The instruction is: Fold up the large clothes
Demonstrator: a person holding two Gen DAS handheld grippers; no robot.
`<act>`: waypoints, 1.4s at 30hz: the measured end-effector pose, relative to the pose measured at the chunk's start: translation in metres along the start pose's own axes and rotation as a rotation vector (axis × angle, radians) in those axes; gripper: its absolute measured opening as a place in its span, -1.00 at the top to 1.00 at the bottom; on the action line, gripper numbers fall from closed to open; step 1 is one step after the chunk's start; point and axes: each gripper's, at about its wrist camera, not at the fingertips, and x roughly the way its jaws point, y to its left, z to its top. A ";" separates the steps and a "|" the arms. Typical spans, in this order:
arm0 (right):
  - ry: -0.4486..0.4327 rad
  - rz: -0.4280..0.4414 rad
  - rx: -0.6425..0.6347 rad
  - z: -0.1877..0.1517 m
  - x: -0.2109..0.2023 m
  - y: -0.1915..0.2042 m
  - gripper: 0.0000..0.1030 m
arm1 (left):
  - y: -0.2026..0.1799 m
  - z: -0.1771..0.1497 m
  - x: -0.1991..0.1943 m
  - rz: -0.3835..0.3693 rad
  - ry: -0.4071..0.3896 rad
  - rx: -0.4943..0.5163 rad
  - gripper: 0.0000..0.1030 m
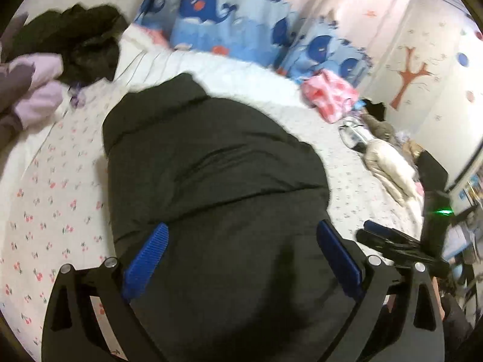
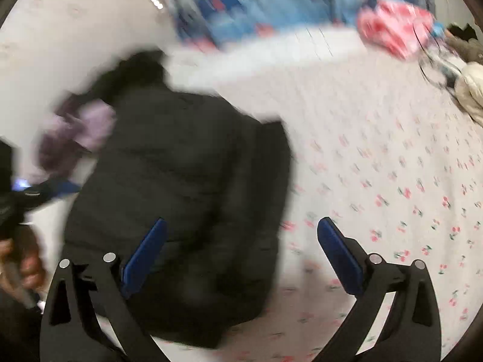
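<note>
While both tools hung over the bed, the left gripper (image 1: 241,259) and right gripper (image 2: 241,256) stood spread wide with nothing between the blue pads, above the black padded jacket (image 1: 211,166) lying bunched into a rough fold on the cherry-print sheet (image 1: 54,199). Likely risk: puffy fill could spring the fold open, or a shallow pinch could catch only the top layer. No readable labels; whale-print pillows (image 1: 229,15) showed blurred lettering, right view smeared.
</note>
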 end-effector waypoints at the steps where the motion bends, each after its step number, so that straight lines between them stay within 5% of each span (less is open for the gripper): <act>1: 0.047 -0.017 -0.044 -0.008 0.009 0.010 -0.88 | -0.001 -0.001 0.004 0.006 0.018 0.015 -0.83; 3: 0.305 -0.049 -0.129 -0.037 0.060 0.022 -0.87 | 0.000 -0.008 0.025 0.053 0.098 0.035 -0.83; 5: 0.356 0.000 -0.024 -0.040 0.071 0.004 -0.87 | -0.007 -0.009 0.025 0.068 0.099 0.073 -0.83; 8: 0.202 0.008 0.000 -0.011 0.038 0.000 -0.87 | 0.001 -0.002 0.000 0.016 0.002 0.017 -0.83; 12: -0.051 0.033 -0.060 0.072 0.007 0.026 -0.87 | 0.030 0.010 -0.008 0.029 -0.075 -0.122 -0.83; 16: -0.046 0.271 0.002 0.157 0.065 0.055 -0.87 | 0.042 0.015 0.010 0.023 -0.051 -0.190 -0.83; 18: 0.031 0.250 0.054 0.176 0.117 0.051 -0.87 | 0.035 0.013 0.024 0.053 -0.004 -0.150 -0.83; 20: 0.153 0.056 0.043 0.164 0.188 0.031 -0.86 | 0.025 0.009 0.036 0.100 0.025 -0.071 -0.85; 22: 0.176 0.063 0.129 0.135 0.216 -0.002 -0.87 | 0.015 0.009 0.040 0.098 0.019 -0.011 -0.86; 25: 0.241 0.053 0.137 0.139 0.218 -0.018 -0.87 | 0.013 0.009 0.040 0.097 0.044 -0.010 -0.86; 27: 0.272 0.025 0.108 0.152 0.206 -0.017 -0.86 | 0.016 0.007 0.034 0.097 0.048 -0.028 -0.85; 29: 0.179 0.078 0.066 0.162 0.160 -0.007 -0.86 | 0.019 0.005 0.019 0.065 0.025 -0.060 -0.85; 34: 0.038 0.151 -0.093 0.107 0.071 0.017 -0.86 | 0.031 -0.001 -0.013 -0.004 -0.015 -0.098 -0.86; 37: 0.193 0.005 -0.189 0.043 0.078 0.011 -0.86 | 0.027 -0.008 -0.015 -0.038 0.031 -0.042 -0.86; 38: 0.209 0.030 -0.141 0.032 0.088 -0.002 -0.87 | 0.024 -0.012 -0.010 -0.026 0.061 -0.017 -0.86; 42: 0.253 -0.038 -0.121 0.041 0.084 -0.010 -0.86 | 0.016 -0.035 0.018 0.079 0.183 0.070 -0.86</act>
